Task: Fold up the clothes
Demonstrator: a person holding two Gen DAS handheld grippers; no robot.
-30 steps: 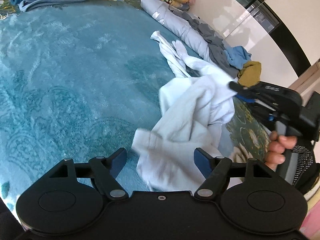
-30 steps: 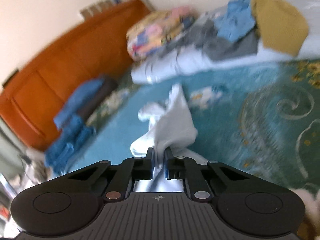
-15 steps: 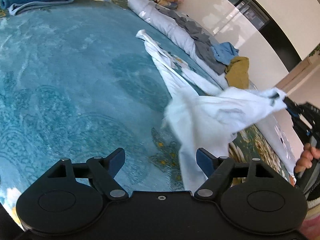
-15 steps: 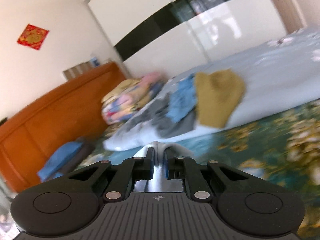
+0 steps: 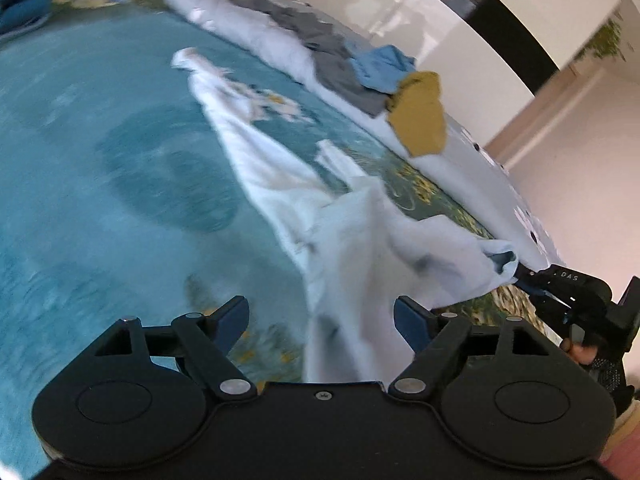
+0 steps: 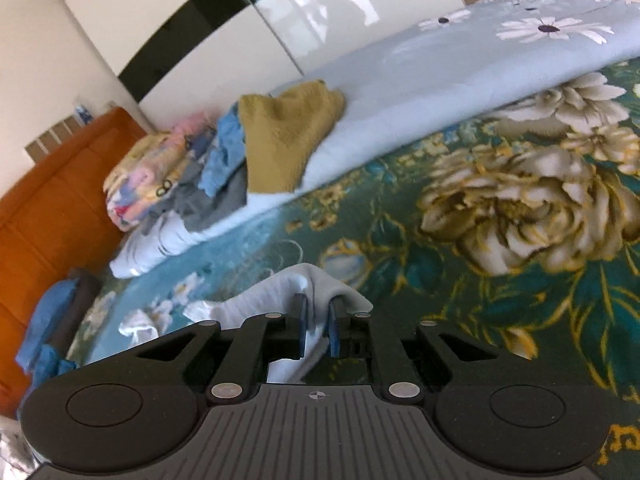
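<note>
A white garment [image 5: 348,232] lies stretched across the teal floral bedspread [image 5: 100,184], one end trailing far up the bed and the other lifted to the right. My right gripper [image 5: 524,276] pinches that lifted corner, with a hand behind it. In the right wrist view the white garment [image 6: 276,292] bunches around the right gripper [image 6: 317,320], whose blue pads are shut on a fold of it. My left gripper [image 5: 320,316] stands open, its fingers either side of the hanging cloth without closing on it.
A pale blue quilt [image 6: 420,92] runs along the far side with a mustard knit [image 6: 284,140], blue and grey clothes [image 6: 224,160] and a colourful blanket [image 6: 144,176] on it. Folded blue items [image 6: 52,320] sit by the orange headboard [image 6: 48,208].
The right gripper has pulled the garment's corner out to the right and down towards the bedspread, so the bunched cloth is now drawn long. The left gripper stays open beside it.
</note>
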